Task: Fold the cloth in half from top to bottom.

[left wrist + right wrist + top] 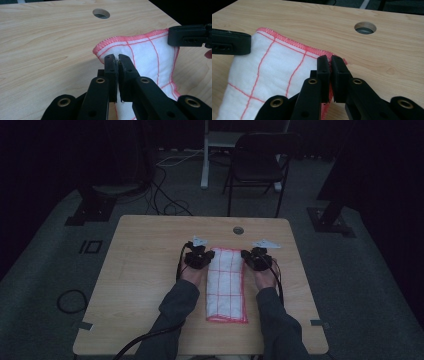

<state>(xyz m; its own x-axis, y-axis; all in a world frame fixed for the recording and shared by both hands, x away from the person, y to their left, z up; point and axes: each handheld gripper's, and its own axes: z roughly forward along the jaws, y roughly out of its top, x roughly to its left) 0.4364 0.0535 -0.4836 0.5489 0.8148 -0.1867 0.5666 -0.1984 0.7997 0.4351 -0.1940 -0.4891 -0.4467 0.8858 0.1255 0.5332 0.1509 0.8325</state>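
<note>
The light wooden rectangular table (pixel 145 285) fills the middle of the high view, and everything here is placed off it. Beyond its far edge stands a dark folding chair (pixel 257 162) on the grey floor, with black cables (pixel 165 200) looping on the floor off the table's far left corner. Near the table's far edge, right of centre, sits a round cable hole (pixel 238 230).

On the table's right-of-centre strip lies the folded white cloth with a red grid and red stitched hem (pixel 226 287), a long narrow rectangle running from close to the near edge up toward the hole. Its far end is raised off the tabletop and sags between its two far corners, as the left gripper view makes plain.

Two grey sleeves come in over the table's near edge, one on each side of the cloth. The left gripper (pixel 117 58) has its black jaws pressed together on the cloth's far left corner, a sliver of white fabric pinched between them, just inside the red hem. The right gripper (pixel 330 60) is clamped the same way on the far right corner, jaws nearly meeting with the red hem caught between them. Each gripper's camera catches the other's black jaw at the opposite corner of the cloth.
</note>
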